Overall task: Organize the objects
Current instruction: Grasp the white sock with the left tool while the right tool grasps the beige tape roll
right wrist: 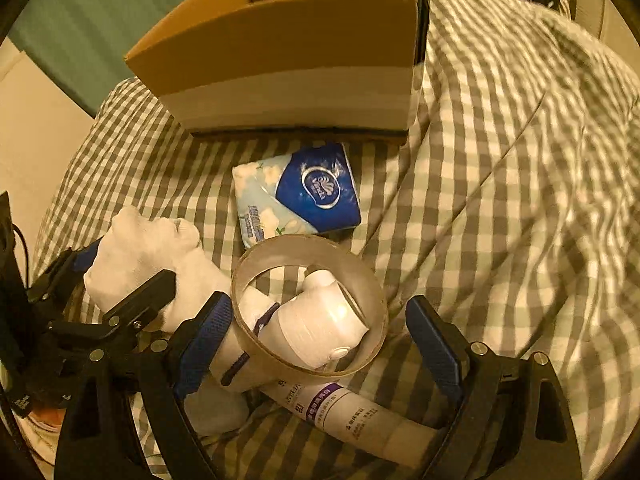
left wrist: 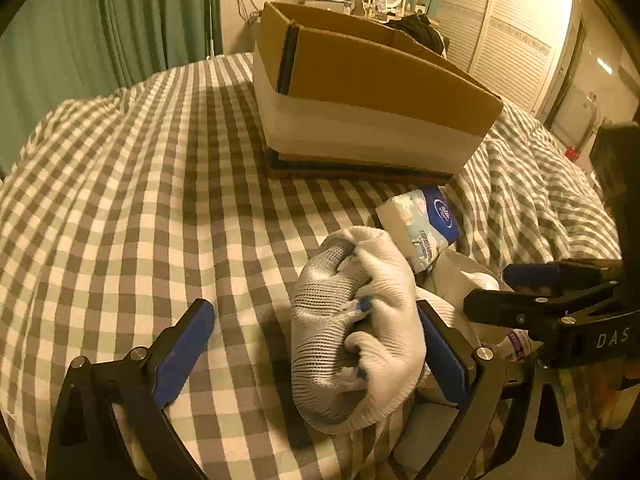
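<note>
The task is near its start: work glove [left wrist: 352, 332], tissue pack [right wrist: 298, 194], tape roll [right wrist: 310, 308] and tube [right wrist: 352, 412] lie on the bed [left wrist: 140, 184] near the cardboard box [right wrist: 288, 64], with both left gripper [left wrist: 316, 356] and right gripper [right wrist: 320, 344] spread wide, grasping nothing.

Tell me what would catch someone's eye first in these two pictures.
The open cardboard box stands out, sitting at the far side of the checked bedspread. Nearer lies the blue and white tissue pack, just in front of the box. Closest, a tape roll rings a white bottle between the open right gripper's fingers, and a bundled white glove fills the open left gripper.
</note>
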The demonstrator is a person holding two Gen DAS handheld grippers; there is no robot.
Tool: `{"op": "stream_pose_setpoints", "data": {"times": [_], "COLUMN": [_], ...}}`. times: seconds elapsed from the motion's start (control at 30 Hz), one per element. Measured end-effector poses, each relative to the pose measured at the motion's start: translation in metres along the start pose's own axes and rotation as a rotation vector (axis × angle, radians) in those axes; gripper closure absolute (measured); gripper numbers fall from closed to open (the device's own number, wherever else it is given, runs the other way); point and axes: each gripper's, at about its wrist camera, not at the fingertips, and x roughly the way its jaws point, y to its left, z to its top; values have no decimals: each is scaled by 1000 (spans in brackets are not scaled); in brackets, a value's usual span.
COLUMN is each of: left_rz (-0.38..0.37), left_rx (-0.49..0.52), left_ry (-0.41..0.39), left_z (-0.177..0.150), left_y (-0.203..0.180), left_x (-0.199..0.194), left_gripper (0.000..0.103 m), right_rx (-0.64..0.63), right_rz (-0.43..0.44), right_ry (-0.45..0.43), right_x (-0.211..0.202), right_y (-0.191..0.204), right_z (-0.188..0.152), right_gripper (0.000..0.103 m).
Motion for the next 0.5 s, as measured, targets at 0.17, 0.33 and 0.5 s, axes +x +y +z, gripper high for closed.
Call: {"op": "stream_pose_setpoints", "data": {"times": [0.17,0.33,0.5], "left_rz": [-35,-54,-35], "left_rx": [39,55,39], "left_ry": [-9,-13,-22], "left_z": [1,1,4], "left_y": [-8,-12,-15], "left_x": [-4,-9,-21], "left_gripper": [32,54,59], "right_rx": [22,-28,-52], "right_rz": [50,27,7], "right_ry": [32,14,-41], "right_x": [9,6,-9], "right_y": [-6,6,11], "right_z": [-3,-10,-20], "right_gripper": [14,22,22]}}
